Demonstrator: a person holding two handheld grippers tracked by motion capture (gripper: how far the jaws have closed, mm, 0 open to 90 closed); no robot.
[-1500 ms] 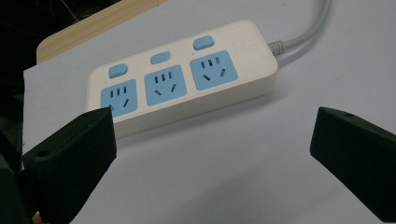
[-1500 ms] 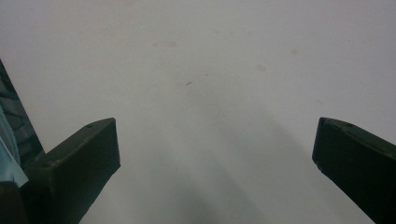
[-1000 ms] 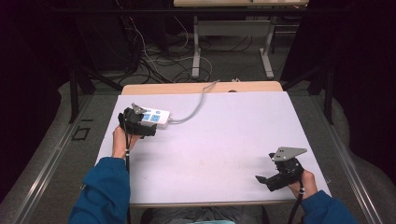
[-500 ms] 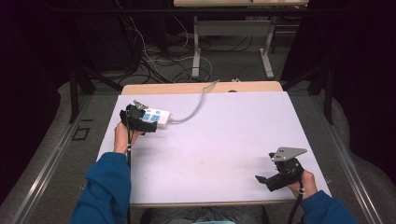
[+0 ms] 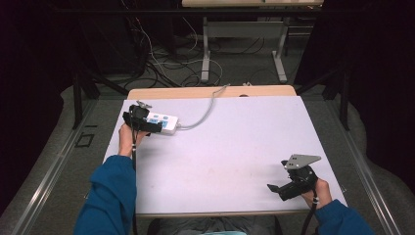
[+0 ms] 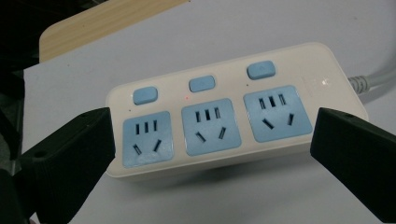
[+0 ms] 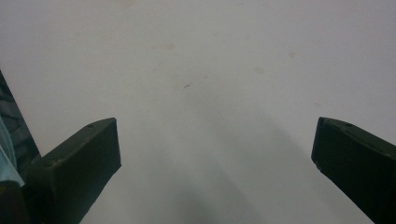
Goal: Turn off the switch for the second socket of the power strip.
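The left tongs (image 6: 212,154) stood wide, and the power strip (image 6: 224,109) lay on the worktop (image 5: 235,147) between their jaws, not yet gripped. To do it well, they needed to close on its two short ends evenly, away from the cable (image 6: 373,84). The right tongs (image 7: 215,163) waited wide over bare worktop.
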